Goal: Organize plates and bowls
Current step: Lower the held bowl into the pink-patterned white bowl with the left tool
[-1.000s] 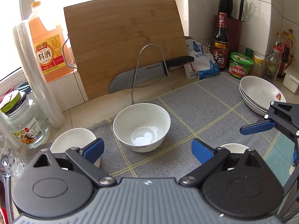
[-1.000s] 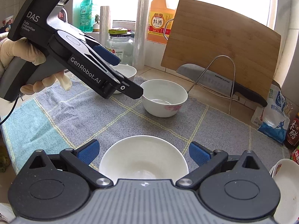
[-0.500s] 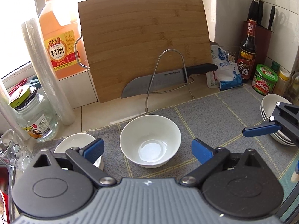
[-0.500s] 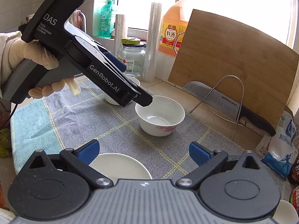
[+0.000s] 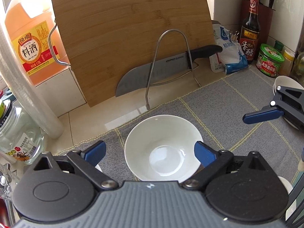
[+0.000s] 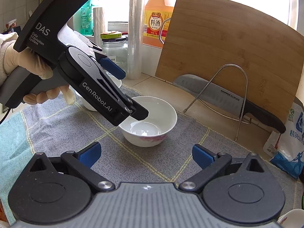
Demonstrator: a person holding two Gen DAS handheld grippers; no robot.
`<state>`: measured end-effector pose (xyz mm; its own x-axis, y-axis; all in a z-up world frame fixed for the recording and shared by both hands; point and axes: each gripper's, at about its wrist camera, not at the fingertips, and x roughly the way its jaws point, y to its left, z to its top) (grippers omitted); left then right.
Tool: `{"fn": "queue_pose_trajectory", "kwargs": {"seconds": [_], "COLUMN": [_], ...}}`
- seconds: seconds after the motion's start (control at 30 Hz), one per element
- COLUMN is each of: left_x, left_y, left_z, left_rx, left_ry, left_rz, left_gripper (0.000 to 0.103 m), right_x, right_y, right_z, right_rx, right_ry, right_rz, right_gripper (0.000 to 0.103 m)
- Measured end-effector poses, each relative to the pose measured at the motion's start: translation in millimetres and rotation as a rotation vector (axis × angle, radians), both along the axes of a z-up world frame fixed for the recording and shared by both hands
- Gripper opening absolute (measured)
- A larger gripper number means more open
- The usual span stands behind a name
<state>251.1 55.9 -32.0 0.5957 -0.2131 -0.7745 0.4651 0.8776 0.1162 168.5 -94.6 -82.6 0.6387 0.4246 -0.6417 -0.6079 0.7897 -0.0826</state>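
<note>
A white bowl (image 5: 163,150) sits on the grey checked mat (image 5: 228,102). My left gripper (image 5: 150,153) is open, its blue fingertips on either side of the bowl's near rim. The bowl also shows in the right wrist view (image 6: 150,121), with the left gripper (image 6: 125,93) over its left rim. A second white bowl (image 6: 91,104) is half hidden behind the left gripper. My right gripper (image 6: 146,155) is open and empty, held back above the mat; it also shows in the left wrist view (image 5: 262,115). Stacked white plates (image 5: 283,83) stand at the right.
A bamboo cutting board (image 5: 133,34) leans at the back with a knife (image 5: 163,70) on a wire rack (image 5: 171,64). An orange bottle (image 5: 28,41), glass jar (image 5: 17,138) and plastic roll (image 5: 24,91) stand left. Sauce bottle (image 5: 249,36), salt bag (image 5: 229,53) and green-lidded jar (image 5: 268,60) stand right.
My left gripper has moved forward and down, so the bowl now lies between its fingertips. My right gripper has pulled back and up from the near bowl, which has left its view.
</note>
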Motion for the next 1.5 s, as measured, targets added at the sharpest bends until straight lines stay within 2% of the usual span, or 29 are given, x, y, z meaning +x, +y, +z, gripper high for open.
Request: {"fn": "queue_pose_trajectory", "kwargs": {"seconds": [0.23, 0.7, 0.87, 1.0, 1.07, 1.33, 1.5], "left_x": [19, 42, 44, 47, 49, 54, 56], "left_y": [7, 17, 16, 14, 14, 18, 20], "left_z": [-11, -25, -27, -32, -34, -38, -40], "left_rx": [-0.016, -0.059, -0.063, -0.062, -0.063, -0.079, -0.086], "left_ry": [0.035, 0.099, 0.126, 0.144, 0.155, 0.175, 0.184], "left_rz": [-0.038, -0.070, -0.096, -0.106, -0.108, -0.103, -0.103], "left_gripper": [0.098, 0.096, 0.088, 0.085, 0.079, 0.076, 0.075], "right_x": [12, 43, 53, 58, 59, 63, 65], "right_y": [5, 22, 26, 29, 30, 32, 34], "right_z": [-5, -14, -19, -23, -24, -26, -28], "right_rx": [0.017, -0.029, -0.038, -0.046, -0.047, -0.059, -0.070], "right_ry": [0.021, 0.047, 0.065, 0.073, 0.076, 0.081, 0.086], "right_rz": [0.021, 0.055, 0.070, 0.078, 0.085, 0.096, 0.099], "right_gripper": [0.103, 0.103, 0.103, 0.103, 0.103, 0.103, 0.095]}}
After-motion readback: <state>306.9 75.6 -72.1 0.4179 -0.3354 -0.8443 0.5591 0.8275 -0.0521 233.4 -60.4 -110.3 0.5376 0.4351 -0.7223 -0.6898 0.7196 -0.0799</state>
